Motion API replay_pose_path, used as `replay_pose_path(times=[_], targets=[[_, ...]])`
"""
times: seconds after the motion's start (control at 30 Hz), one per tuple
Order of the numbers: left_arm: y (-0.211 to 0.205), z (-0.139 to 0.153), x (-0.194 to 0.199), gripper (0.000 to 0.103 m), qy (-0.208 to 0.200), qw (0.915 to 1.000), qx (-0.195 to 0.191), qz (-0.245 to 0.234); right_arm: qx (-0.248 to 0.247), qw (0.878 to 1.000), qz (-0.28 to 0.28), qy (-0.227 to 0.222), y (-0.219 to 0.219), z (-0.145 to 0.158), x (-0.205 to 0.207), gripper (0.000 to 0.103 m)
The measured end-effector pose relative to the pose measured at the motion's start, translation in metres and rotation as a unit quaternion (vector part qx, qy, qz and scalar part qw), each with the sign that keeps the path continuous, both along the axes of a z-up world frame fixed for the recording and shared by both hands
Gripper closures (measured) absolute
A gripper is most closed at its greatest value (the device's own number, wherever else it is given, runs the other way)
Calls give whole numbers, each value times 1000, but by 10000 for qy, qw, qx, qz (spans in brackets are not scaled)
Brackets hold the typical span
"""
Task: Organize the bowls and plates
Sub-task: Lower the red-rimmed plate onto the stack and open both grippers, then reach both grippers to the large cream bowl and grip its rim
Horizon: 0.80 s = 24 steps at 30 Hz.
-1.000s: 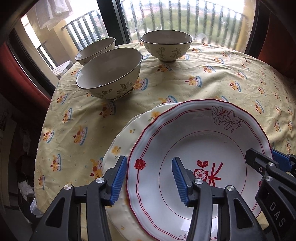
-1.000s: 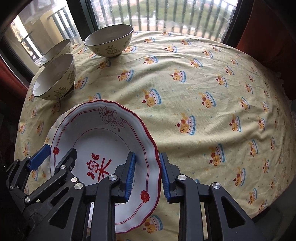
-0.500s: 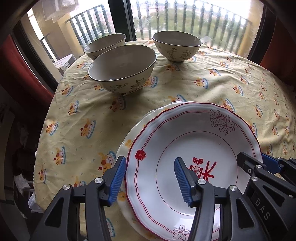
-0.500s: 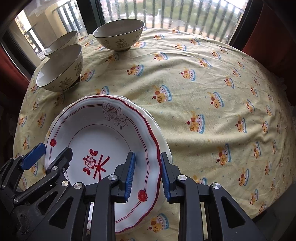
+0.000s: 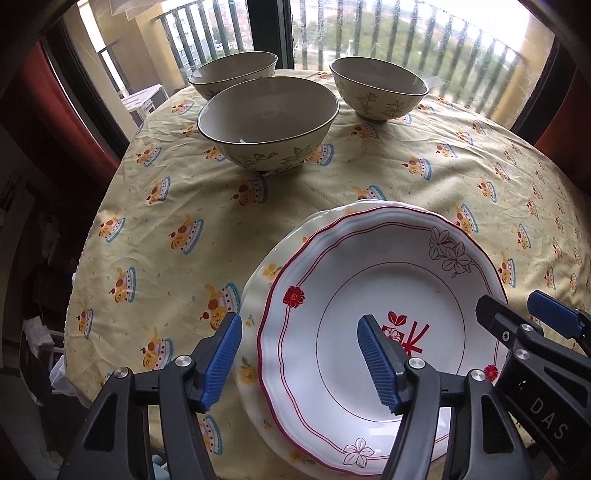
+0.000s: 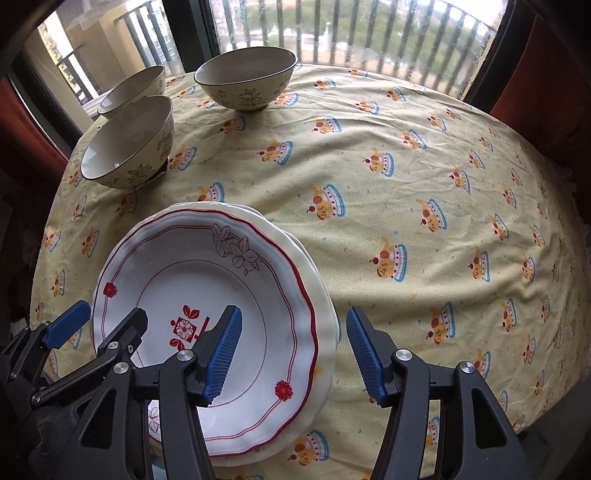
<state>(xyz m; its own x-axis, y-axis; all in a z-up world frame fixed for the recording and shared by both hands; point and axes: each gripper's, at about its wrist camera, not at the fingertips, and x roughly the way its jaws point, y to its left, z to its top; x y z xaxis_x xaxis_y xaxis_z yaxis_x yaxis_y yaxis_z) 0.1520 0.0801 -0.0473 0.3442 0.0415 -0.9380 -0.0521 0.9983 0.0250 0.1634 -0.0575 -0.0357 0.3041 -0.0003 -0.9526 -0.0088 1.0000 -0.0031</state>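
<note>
Left wrist view: my left gripper (image 5: 299,356) straddles the near-left rim of the red-trimmed plate (image 5: 369,280), jaws opening, blue pads clear of the rim, gripping nothing. That plate sits stacked on a cream plate (image 5: 258,295) with yellow flowers, on the yellow tablecloth (image 5: 166,221). Three bowls stand beyond: nearest bowl (image 5: 267,125), left rear bowl (image 5: 232,74), right rear bowl (image 5: 378,90), each apart from the stack. Right wrist view: my right gripper (image 6: 293,354) straddles the plates' right edge, jaws opening, pads off the rim, plate released. I see the left gripper's fingers (image 6: 122,332) over the plate's left side. Window railing (image 6: 369,33) behind the table.
</note>
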Motion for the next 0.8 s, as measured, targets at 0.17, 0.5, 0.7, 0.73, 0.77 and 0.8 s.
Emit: replay_pose_path(times=[0.17,0.5,0.7,0.73,0.77,0.8], targets=[[2,13,5,24,-226,9990,157,348,208,9989,400,-139,-3,10,15,40],[16,36,30,19,-451,9964,146,703,526,9951,761,-363,1,30,49,40],[36,37,60,20,-516,9966,136,635,552,9950,560,-618,19,40,65,40],[40,37,66,21,-535,9968,106,588,521,9951,507,-676,24,42,68,40],[45,38,72,22,-568,9969,88,542,507,9951,441,-724,29,43,72,40],[49,39,77,24,-613,9969,77,484,512,9952,354,-759,33,44,76,40]])
